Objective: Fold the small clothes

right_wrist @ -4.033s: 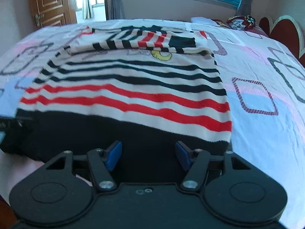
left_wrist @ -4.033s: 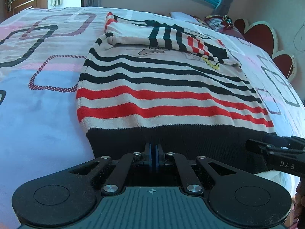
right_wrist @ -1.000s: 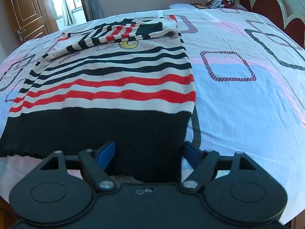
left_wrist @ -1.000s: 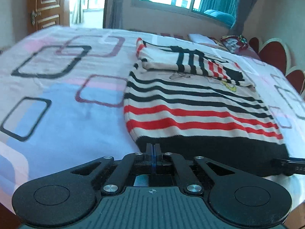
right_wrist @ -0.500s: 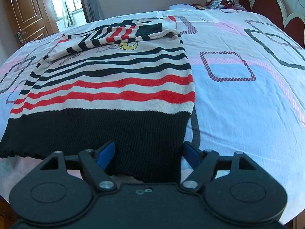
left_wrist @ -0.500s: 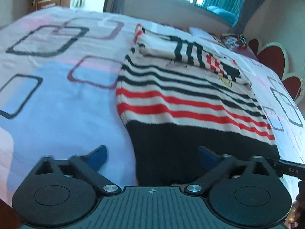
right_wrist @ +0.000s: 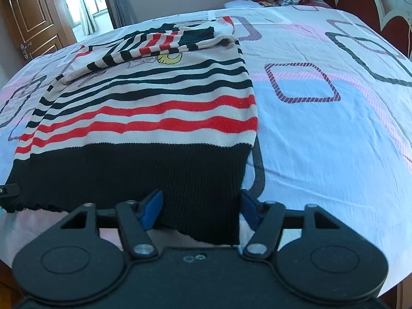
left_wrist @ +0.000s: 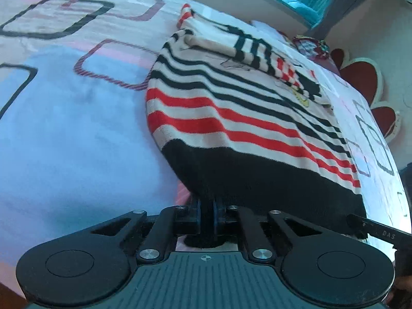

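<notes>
1. Nearest in the left wrist view, the left gripper has its blue pads pinched together on the near left corner of the sweater's black hem; a fold of dark knit sits between them. The jaws have just been closing, and they now grip the cloth.

2. In the right wrist view, the right gripper straddles the near right corner of the same hem. Its jaws have just been closing too, but a clear gap remains, and the blue fingers stand on either side of the fabric. I cannot see them pressing it, so I judge this side not yet gripped.

3. The striped sweater lies flat on the patterned bedspread, hem toward the near edge of the bed, neck toward the far side.

4. At the far end, both sleeves are already folded in across the chest, over a small yellow motif.

5. So the sleeve folds look done. What seems left is finishing the right-hand grip, then carrying the hem away toward the collar to halve the body.

6. Farthest off are a wooden door at the far left, a window and a red scalloped headboard at the right.
</notes>
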`<state>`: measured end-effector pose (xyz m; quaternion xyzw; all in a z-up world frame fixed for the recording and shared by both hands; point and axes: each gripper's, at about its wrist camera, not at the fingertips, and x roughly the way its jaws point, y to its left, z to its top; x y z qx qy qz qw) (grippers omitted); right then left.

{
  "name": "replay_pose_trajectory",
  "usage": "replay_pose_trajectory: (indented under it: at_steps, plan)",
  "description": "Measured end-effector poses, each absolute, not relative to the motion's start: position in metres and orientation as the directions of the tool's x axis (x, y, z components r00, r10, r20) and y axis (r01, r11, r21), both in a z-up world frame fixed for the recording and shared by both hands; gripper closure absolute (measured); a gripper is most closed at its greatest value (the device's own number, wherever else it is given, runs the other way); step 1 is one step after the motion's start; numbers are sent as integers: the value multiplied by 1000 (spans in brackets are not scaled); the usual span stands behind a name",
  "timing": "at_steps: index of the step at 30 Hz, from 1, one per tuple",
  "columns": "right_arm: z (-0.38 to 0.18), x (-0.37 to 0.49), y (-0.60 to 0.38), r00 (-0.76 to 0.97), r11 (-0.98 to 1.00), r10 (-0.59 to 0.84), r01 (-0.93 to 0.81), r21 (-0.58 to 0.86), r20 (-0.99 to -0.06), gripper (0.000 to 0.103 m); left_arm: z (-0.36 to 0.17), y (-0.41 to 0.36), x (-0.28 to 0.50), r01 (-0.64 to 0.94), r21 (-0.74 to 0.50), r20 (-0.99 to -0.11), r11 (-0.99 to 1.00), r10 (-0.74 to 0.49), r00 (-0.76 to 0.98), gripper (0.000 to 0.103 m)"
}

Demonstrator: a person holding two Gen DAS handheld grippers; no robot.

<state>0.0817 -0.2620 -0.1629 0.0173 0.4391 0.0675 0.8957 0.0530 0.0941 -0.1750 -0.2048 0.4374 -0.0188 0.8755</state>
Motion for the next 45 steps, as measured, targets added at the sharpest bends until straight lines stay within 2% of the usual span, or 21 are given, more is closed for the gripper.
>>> replay_pose_trajectory:
  at_steps: [2,4,5,10,19,33,45]
  plan:
    - [-162,82,-263,599,989,145,-103,103,-788,61,-172,92,55,-119,-375,-745,919,-223,629,95]
    - [-160,83,-266,592,986,165,-103,129,-789,87,-163,90,56,-82,-366,-720,927,-226,657,95]
    - [-159,84,-267,588,983,183,-106,149,-788,91,-158,89,57,-65,-364,-704,929,-228,672,96]
    - [-137,90,-266,642,974,224,-126,187,-734,91,-129,89,75,-15,-362,-636,932,-235,735,96]
    - [-93,125,-253,741,969,248,-195,153,-624,92,-96,91,123,-1,-376,-553,926,-223,803,96]
    - [-65,231,-241,798,962,273,-239,134,-536,92,-69,101,233,-53,-404,-459,913,-153,875,96]
    - [-68,345,-231,801,962,271,-240,129,-534,92,-83,104,349,-135,-367,-471,920,-59,880,96]
